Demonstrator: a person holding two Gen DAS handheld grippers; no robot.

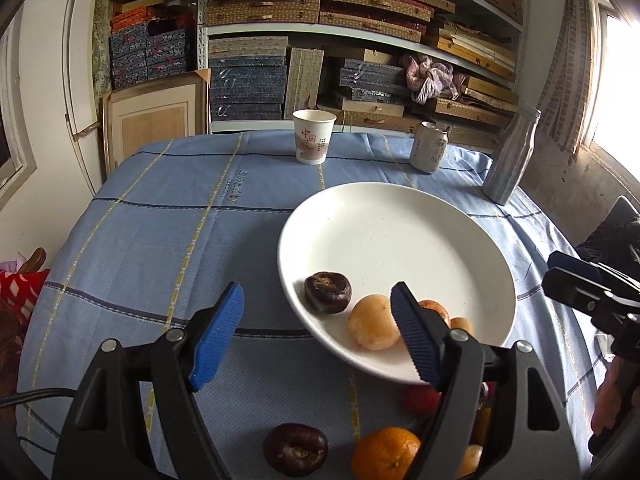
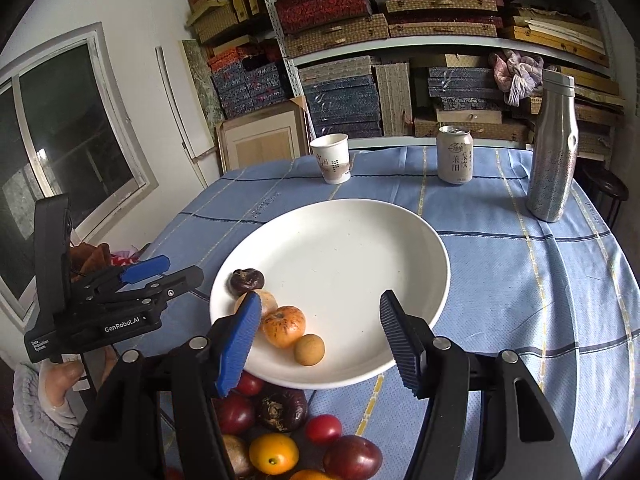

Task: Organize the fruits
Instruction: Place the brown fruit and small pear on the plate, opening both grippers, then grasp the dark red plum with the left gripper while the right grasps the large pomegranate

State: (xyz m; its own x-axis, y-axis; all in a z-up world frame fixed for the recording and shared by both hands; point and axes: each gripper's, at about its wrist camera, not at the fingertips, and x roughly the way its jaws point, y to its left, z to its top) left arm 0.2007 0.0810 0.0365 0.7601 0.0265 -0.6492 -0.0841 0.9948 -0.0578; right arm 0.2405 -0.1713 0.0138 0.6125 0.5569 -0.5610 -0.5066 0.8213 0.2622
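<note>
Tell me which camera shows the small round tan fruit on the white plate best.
The right wrist view: the small round tan fruit sits whole, unobstructed. In the left wrist view only a sliver peeks out behind that gripper's right finger.

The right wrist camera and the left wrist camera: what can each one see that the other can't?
Only the right wrist view shows the small round tan fruit whole on the plate and the yellow tomato below it. Only the left wrist view shows the red patterned cloth at the table's edge. Both show the white round plate, the dark brown chestnut-like fruit on it, the paper cup, the drink can and the silver bottle.
</note>
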